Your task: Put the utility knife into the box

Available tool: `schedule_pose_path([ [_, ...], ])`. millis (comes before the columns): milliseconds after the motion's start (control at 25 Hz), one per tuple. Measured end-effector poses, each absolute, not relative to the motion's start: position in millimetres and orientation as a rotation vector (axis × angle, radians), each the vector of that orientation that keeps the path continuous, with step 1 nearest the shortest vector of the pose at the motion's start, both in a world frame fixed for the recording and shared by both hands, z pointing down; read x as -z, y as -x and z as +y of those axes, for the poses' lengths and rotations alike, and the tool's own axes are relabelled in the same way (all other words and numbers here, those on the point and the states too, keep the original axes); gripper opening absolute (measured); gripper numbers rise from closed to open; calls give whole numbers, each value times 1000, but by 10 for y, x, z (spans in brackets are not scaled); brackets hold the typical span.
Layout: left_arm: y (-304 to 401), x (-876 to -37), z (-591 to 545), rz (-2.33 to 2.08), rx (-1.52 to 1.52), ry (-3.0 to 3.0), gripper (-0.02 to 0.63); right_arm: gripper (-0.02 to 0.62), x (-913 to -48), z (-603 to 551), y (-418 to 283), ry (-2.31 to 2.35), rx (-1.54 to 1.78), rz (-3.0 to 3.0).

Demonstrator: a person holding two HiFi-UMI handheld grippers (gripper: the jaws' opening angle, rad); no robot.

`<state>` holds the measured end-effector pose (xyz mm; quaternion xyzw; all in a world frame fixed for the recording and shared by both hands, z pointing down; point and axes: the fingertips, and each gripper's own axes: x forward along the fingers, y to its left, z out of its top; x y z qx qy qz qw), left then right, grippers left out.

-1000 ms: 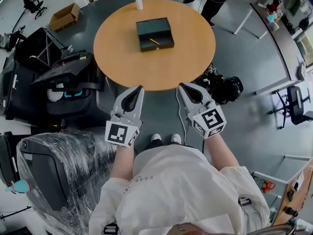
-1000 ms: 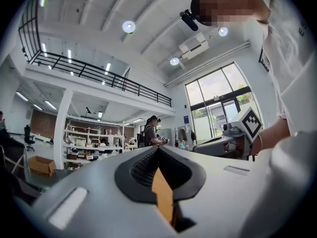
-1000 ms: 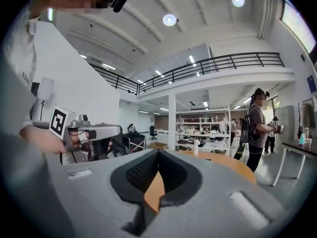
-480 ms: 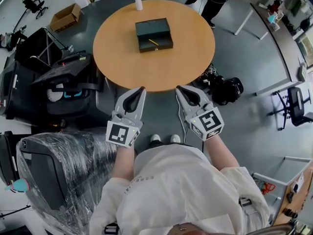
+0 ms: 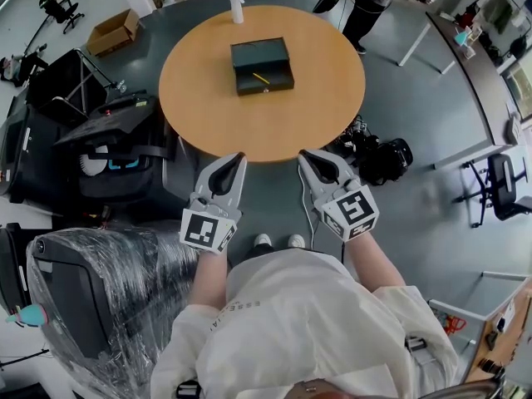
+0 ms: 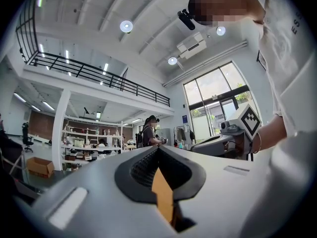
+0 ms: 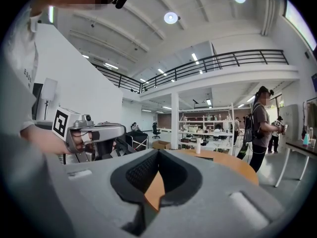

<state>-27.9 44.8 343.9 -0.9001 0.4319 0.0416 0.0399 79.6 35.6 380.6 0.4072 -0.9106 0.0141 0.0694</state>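
Dark rectangular box [image 5: 274, 56] on round wooden table [image 5: 249, 123], nearer its far edge (slim yellow utility knife [image 5: 262, 78] inside); white plastic bottle [image 5: 236, 7] at far-left edge.

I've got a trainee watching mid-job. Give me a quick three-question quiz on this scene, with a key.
1. True or false: the left gripper is shut on the utility knife.
2. The box stands on: A the floor; B the round table; C a chair.
3. Fill in: the jaws of the right gripper are ____.
Key: 1 false, the knife lies in the box; 2 B; 3 shut.
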Motion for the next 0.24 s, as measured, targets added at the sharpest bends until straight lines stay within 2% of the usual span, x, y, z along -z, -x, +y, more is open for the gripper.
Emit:
schedule_pose_path([
  [240,296,-3485,426,1341,-113,2765,15,-8,-3850,348,-776,-1198,-61,-2730],
])
